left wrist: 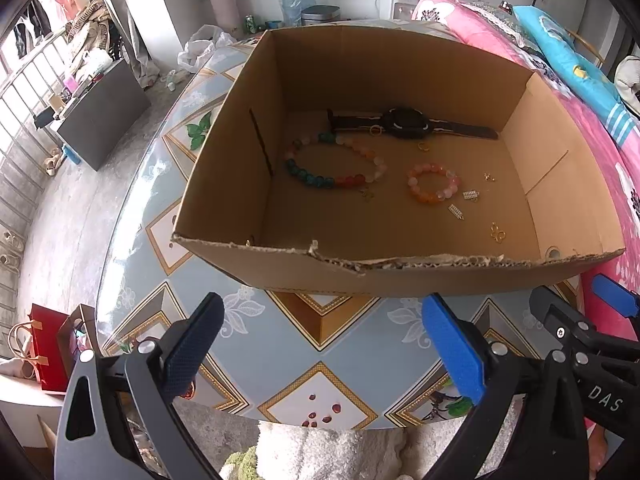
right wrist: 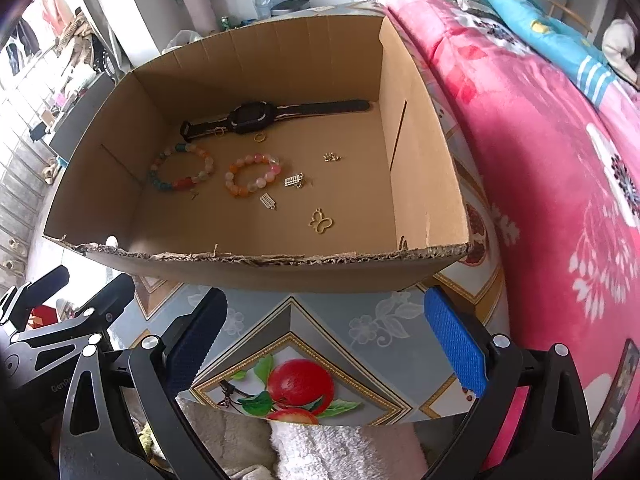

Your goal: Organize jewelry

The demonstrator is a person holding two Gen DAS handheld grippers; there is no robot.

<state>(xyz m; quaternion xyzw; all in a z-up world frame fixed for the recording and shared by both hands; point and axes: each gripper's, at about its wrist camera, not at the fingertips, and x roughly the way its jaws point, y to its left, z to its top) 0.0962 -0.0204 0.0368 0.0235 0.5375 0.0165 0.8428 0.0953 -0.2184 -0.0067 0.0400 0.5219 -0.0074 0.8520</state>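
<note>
Jewelry all sits inside the cardboard box (left wrist: 400,268) on the counter (left wrist: 320,344): black watch (left wrist: 406,123) along the far wall, multicolour bead bracelet (left wrist: 334,160) near the left wall, smaller pink-orange bracelet (left wrist: 433,182) just right of it, two silver charms (right wrist: 280,190) and the gold butterfly pendant (right wrist: 321,222) nearer us, small gold rings (right wrist: 260,137) touching or just beside the watch strap

We can't tell from this whether the pieces are loose and awaiting sorting or already laid as wanted; the spread fits either

Left gripper (left wrist: 320,344) and right gripper (right wrist: 326,340) both hover over the counter short of the box's torn near rim, jaws spread wide, nothing in either

If we pick anything: come in over the near rim from above, not through it. Bracelets are easy: pinch one side of the bead loop. Charms, rings and pendant lie flat on the cardboard, so we'd need pads almost touching the floor and a slow close, or they skid. Box looks light and may slide; bracing a wall with the other gripper would help

Counter is glossy, printed with fruit and diamond tiles. Pink floral bedding (right wrist: 560,160) presses close on the right; cluttered room, bare grey floor (left wrist: 72,220) to the left
</note>
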